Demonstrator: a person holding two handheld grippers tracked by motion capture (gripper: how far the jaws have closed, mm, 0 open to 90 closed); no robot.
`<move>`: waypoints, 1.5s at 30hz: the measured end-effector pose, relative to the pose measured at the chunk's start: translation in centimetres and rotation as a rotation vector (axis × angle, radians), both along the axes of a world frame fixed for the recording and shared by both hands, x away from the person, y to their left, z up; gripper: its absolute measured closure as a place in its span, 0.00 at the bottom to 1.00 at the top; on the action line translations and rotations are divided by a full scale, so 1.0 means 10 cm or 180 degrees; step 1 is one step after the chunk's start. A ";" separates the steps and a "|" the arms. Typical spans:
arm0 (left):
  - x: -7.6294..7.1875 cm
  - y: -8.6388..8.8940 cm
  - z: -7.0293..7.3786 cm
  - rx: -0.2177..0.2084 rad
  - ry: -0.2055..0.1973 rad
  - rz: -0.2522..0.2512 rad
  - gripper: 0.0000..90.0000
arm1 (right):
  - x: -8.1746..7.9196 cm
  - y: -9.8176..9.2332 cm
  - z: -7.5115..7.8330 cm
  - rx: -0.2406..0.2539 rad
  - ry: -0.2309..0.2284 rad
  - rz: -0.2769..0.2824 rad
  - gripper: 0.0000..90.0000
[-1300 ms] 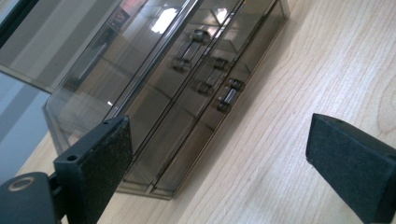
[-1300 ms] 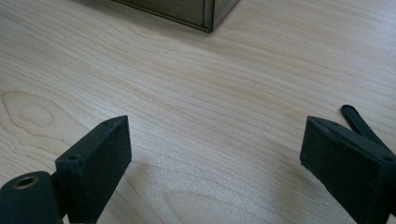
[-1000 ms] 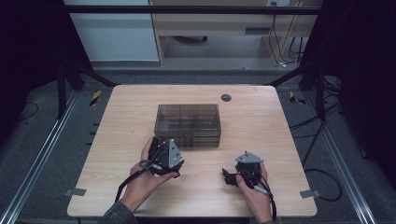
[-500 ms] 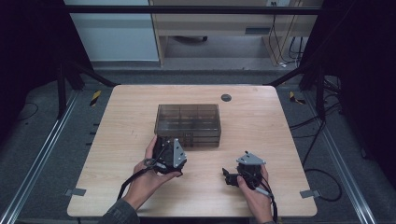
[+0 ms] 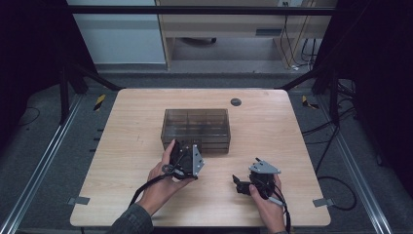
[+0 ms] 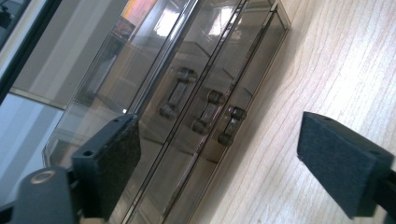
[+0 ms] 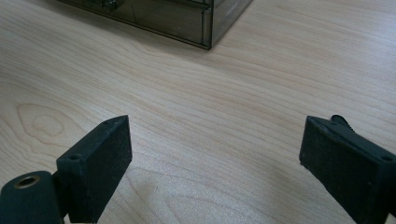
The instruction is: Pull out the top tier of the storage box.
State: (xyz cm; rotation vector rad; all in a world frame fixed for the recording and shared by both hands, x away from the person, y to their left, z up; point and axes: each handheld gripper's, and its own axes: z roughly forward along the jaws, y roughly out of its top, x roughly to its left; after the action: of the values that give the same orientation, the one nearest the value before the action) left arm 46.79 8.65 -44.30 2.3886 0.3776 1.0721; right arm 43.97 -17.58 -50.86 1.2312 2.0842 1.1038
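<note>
drawer box (image 5: 196,127) lengthwise across table (image 5: 122,146)

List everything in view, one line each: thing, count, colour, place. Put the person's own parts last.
drawer box: 1, smoky translucent brown, table centre, three front handles
table: 1, light wood, fills the middle
round cap: 1, dark grey, set in the table behind the box
tape pieces: 2, grey, near table corners
left gripper: 1, black, jaws open at the box front
right gripper: 1, black, jaws open over bare table
hands: 2, each holding a gripper
</note>
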 end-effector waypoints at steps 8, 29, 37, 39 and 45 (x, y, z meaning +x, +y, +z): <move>-0.02 -0.04 -0.05 0.0134 -0.0318 0.0034 0.38 | 0.00 0.01 0.00 -0.0026 -0.0008 0.0016 0.11; -0.06 -0.21 -0.30 0.0795 -0.1247 0.0141 0.69 | -0.01 0.00 0.00 0.0002 -0.0024 0.0040 0.13; -0.04 -0.27 -0.37 0.0988 -0.1442 0.0115 0.75 | -0.01 0.00 0.00 0.0007 -0.0038 0.0048 0.13; -0.04 -0.28 -0.38 0.1040 -0.1490 0.0119 0.76 | -0.01 -0.01 0.00 0.0020 -0.0037 0.0040 0.13; -0.02 -0.29 -0.40 0.1109 -0.1500 0.0131 0.79 | -0.02 -0.01 0.00 0.0014 -0.0042 0.0040 0.13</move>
State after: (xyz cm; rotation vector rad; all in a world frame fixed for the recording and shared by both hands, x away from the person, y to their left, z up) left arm 46.61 5.75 -48.28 2.3113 0.0758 1.7880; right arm 43.82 -17.71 -50.82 1.2111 2.0836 1.1198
